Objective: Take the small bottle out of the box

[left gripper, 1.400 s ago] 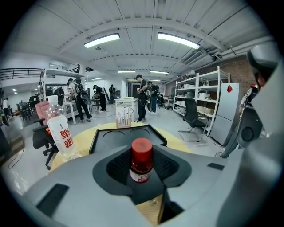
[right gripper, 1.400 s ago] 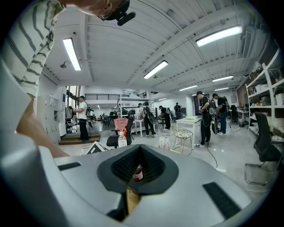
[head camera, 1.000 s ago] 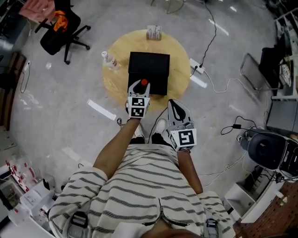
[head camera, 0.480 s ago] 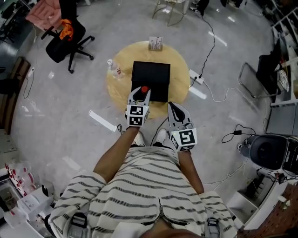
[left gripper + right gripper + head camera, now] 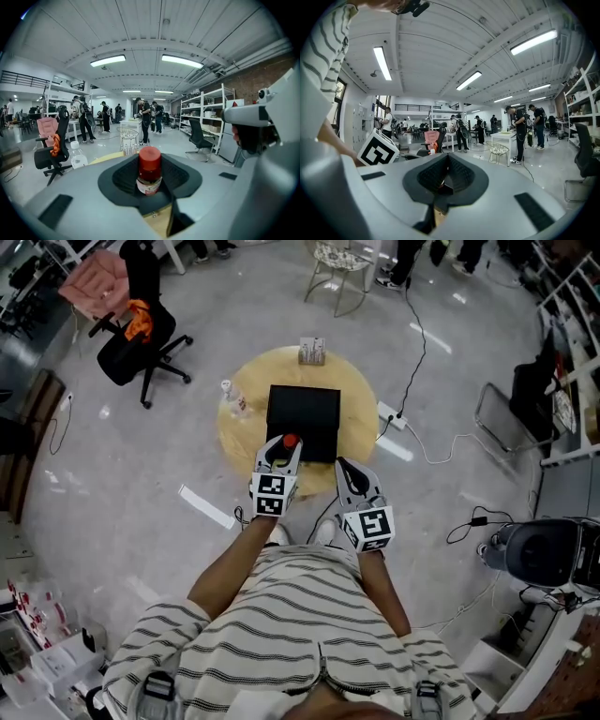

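The left claw is closed on the small bottle, its dark pads pressing on either side of the bottle's body. In the left gripper view the small bottle stands upright between the jaws, red cap on top and a pale label below. The open room shows behind it rather than box walls.

From the head view the bottle lies over the near edge of the black box, at the box's 6 o'clock. The box sits at the middle of the round wooden counter.

A clear water bottle stands on the counter at the box's 10 o'clock, apart from it. A small light object sits by the far rim at 12 o'clock.

The right claw hangs at the left claw's 4 o'clock, just off the counter's near rim and well apart from the box. In the right gripper view, the right claw has its jaws brought together with nothing between them.

On the floor, a black office chair stands at the counter's 10 o'clock, and a white power strip lies at its 3 o'clock.
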The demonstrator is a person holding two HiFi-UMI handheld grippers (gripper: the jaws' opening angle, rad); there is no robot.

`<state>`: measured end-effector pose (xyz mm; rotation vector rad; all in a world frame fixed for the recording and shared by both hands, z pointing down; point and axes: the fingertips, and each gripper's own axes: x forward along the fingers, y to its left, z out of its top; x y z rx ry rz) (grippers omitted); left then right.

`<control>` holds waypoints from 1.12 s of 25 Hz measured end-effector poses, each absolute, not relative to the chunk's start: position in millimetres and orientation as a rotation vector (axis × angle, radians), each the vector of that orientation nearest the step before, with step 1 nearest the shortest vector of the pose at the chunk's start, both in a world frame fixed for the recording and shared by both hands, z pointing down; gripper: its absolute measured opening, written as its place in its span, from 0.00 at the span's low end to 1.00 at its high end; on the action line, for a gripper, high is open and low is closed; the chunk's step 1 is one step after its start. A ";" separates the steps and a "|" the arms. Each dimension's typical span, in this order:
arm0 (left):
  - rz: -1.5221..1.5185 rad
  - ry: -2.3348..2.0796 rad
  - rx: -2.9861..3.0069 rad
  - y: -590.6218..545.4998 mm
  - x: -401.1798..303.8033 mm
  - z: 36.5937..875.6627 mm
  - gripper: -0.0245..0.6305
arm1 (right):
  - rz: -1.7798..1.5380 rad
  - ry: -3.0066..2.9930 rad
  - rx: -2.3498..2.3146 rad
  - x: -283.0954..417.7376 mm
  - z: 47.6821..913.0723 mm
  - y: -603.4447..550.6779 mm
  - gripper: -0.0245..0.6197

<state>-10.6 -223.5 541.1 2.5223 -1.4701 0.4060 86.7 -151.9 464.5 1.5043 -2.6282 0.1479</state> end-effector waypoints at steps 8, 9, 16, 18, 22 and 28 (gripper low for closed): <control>0.378 -1.478 2.566 -214.1 -14.4 524.3 0.26 | 0.123 -2.640 1.515 87.5 460.2 -153.6 0.05; 0.372 -1.482 2.568 -213.7 -14.7 522.1 0.26 | 0.122 -2.642 1.518 88.3 459.5 -154.2 0.05; 0.345 -1.480 2.597 -208.2 -12.3 507.8 0.26 | 0.128 -2.651 1.522 91.4 457.3 -158.5 0.05; 0.344 -1.479 2.607 -204.3 -11.3 506.1 0.26 | 0.128 -2.653 1.525 92.3 457.5 -157.9 0.05; 0.344 -1.496 2.632 -199.8 -12.3 500.1 0.26 | 0.124 -2.649 1.540 93.3 455.5 -160.3 0.05; 0.349 -1.493 2.645 -193.0 -12.6 497.4 0.26 | 0.126 -2.650 1.536 91.7 455.6 -162.3 0.05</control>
